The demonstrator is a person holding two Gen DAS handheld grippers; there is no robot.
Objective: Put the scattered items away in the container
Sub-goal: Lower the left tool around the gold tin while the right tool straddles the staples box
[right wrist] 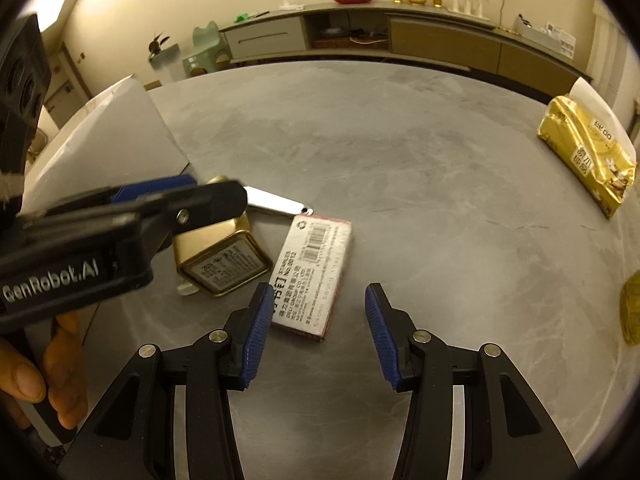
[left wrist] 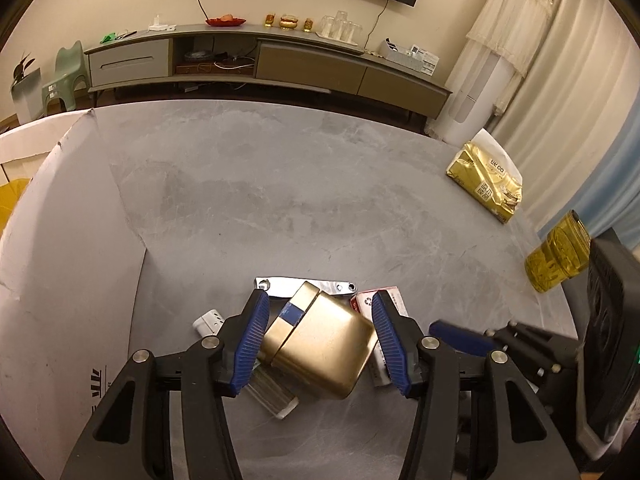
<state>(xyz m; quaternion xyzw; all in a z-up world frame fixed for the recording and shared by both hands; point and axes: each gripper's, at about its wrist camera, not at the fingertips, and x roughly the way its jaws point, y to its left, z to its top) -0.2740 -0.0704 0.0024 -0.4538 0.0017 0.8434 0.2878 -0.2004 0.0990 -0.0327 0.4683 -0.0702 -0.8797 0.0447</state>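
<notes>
Gold tin [left wrist: 320, 344] framed by the left hand-held gripper [left wrist: 318, 338] low over the grey worktop [left wrist: 320, 200].
Blue pads are set wide at either side of the tin, contact not discernible; the right hand-held gripper [right wrist: 314, 332] is spread wide over nothing, a white staple box [right wrist: 312, 276] lying just ahead; a metal strip [left wrist: 296, 286] is seen behind the tin; the white cardboard container [left wrist: 60, 240] stands at the left; a gold packet [left wrist: 486, 180] and a yellow jar [left wrist: 560, 256] lie well apart at the right.

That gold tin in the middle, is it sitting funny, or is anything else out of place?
Yes. The gold tin lies tipped on its side, propped crookedly on a clear tube between the left gripper's jaws. Behind it a metal strip and a staple box lie scattered at odd angles. Nothing looks spilled or broken.
</notes>
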